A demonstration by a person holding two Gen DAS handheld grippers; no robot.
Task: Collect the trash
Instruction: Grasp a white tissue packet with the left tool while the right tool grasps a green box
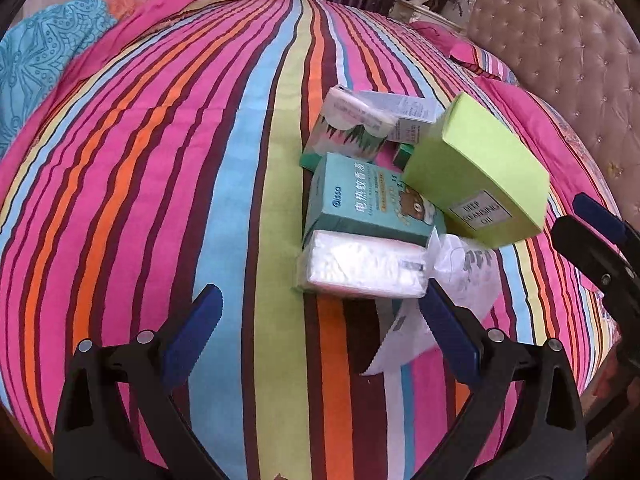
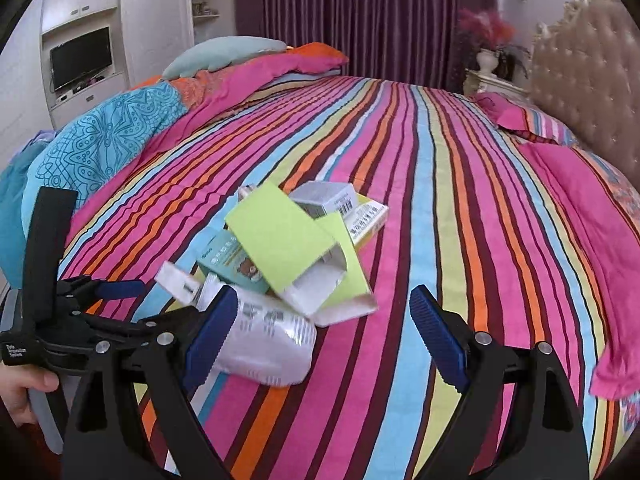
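Note:
A pile of trash lies on the striped bedspread (image 1: 160,200). It holds a lime green box (image 1: 476,172) that leans on a teal box (image 1: 372,204), a white tissue pack (image 1: 360,268), a crumpled white wrapper (image 1: 460,264) and small cartons (image 1: 360,128) behind. My left gripper (image 1: 320,320) is open and empty, just in front of the tissue pack. My right gripper (image 2: 320,316) is open and empty, with the wrapper (image 2: 268,344) and the open end of the green box (image 2: 288,248) between its fingers. The right gripper also shows at the right edge of the left wrist view (image 1: 592,224).
A folded blue and pink quilt (image 2: 112,140) and pillows lie at the far left of the bed. A tufted headboard (image 2: 592,80) and pink pillow (image 2: 520,116) are at the right. Purple curtains, a nightstand with a vase (image 2: 488,60) and a TV cabinet stand behind.

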